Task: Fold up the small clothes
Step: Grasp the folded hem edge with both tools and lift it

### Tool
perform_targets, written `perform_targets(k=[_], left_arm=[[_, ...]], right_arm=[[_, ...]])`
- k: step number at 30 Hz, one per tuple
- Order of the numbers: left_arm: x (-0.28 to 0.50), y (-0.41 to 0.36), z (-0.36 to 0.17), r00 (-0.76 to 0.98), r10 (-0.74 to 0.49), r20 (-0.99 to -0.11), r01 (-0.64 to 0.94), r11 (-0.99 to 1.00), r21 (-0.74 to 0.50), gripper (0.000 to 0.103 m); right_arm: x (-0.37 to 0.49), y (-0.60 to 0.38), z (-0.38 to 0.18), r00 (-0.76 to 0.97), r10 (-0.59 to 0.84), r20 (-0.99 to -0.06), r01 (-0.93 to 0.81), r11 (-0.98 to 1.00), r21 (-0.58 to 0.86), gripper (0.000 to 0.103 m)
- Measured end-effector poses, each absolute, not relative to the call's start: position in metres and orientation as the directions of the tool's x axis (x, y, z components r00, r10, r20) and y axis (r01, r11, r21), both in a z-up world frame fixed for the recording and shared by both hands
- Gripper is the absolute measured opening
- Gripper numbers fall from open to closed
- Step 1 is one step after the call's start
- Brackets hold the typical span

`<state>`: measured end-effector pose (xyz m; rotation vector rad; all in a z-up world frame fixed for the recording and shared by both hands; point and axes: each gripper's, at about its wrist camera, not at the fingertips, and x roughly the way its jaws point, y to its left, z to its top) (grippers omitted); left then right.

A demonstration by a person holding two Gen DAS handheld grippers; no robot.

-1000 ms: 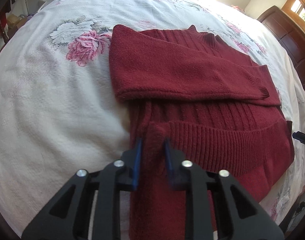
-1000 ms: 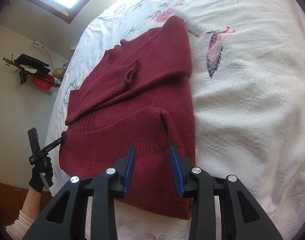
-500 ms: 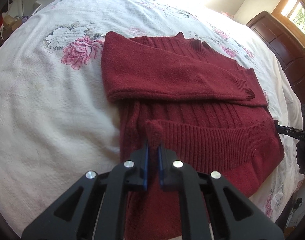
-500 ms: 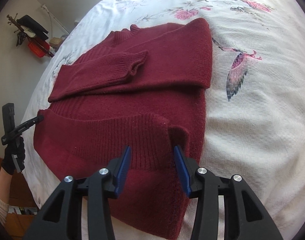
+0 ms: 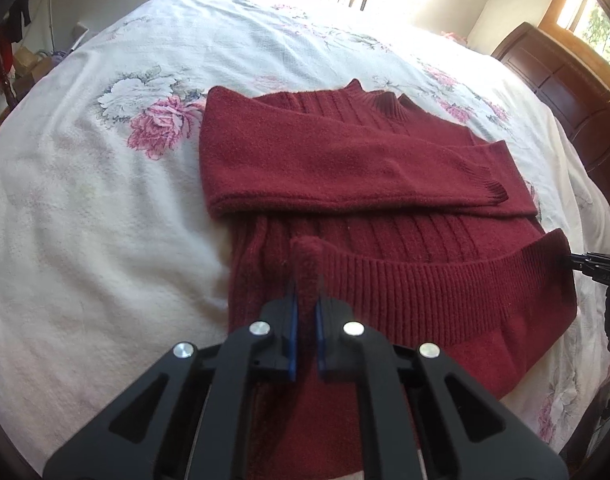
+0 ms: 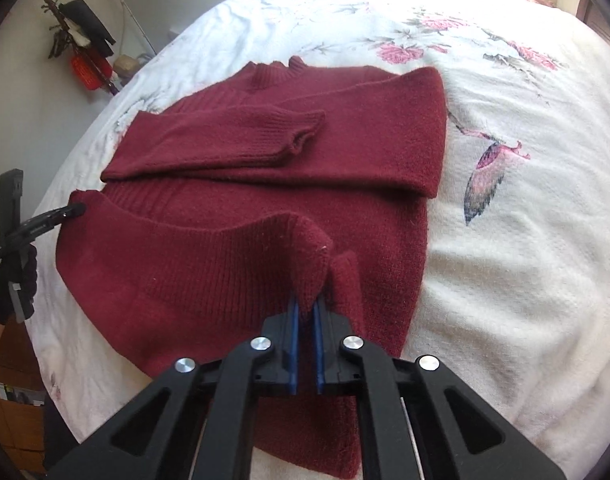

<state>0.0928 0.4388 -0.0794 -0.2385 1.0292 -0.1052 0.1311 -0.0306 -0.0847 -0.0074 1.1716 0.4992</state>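
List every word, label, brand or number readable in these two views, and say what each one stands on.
No text can be read in either view.
White lettering on the side of the left gripper, seen from the right wrist: too small and blurred to read.
Faint marking on the right gripper, seen from the left wrist: illegible.
The red sweater and the floral bedspread carry no lettering, only a printed flower and bird pattern.

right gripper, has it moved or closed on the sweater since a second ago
Yes. The right gripper was open just short of the hem; now it has moved forward and shut on the raised fold of the sweater, judged against the bird print on the bedspread.
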Motion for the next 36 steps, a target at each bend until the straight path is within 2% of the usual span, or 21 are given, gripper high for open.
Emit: perform_targets(k=[8, 12, 17, 23, 32, 36], left_arm=[[0.111, 0.444, -0.009, 0.669, -0.206, -0.714, -0.022, 0.955, -0.296, 0.005], [0.15, 0.445, 0.019, 0.726, -0.168, -0.667, -0.035, 0.96, -0.279, 0.005], [0.211, 0.448, 0.032, 0.746, -0.136, -0.652, -0.056, 0.963, -0.264, 0.005], [0.272, 0.45, 0.005, 0.709, -0.078, -0.701, -0.094, 0.975, -0.203, 0.005], [0.319, 0.45, -0.076, 0.582, -0.031, -0.813, -0.153, 0.977, -0.147, 0.006], [0.327, 0.46, -0.11, 0.497, 0.003, -0.868, -0.23, 0.965, -0.129, 0.012]], right_arm=[[0.152, -0.061, -0.017, 0.433, 0.466, -0.772, -0.33, 0.879, 0.345, 0.006], [0.187, -0.063, 0.01, 0.497, 0.455, -0.739, -0.309, 0.888, 0.34, 0.006], [0.248, -0.057, 0.024, 0.529, 0.446, -0.722, -0.278, 0.895, 0.349, 0.006], [0.308, -0.046, 0.004, 0.517, 0.422, -0.744, -0.236, 0.907, 0.35, 0.006], [0.357, -0.031, -0.075, 0.42, 0.326, -0.847, -0.173, 0.945, 0.278, 0.006], [0.365, -0.026, -0.103, 0.38, 0.288, -0.879, -0.148, 0.957, 0.25, 0.008]])
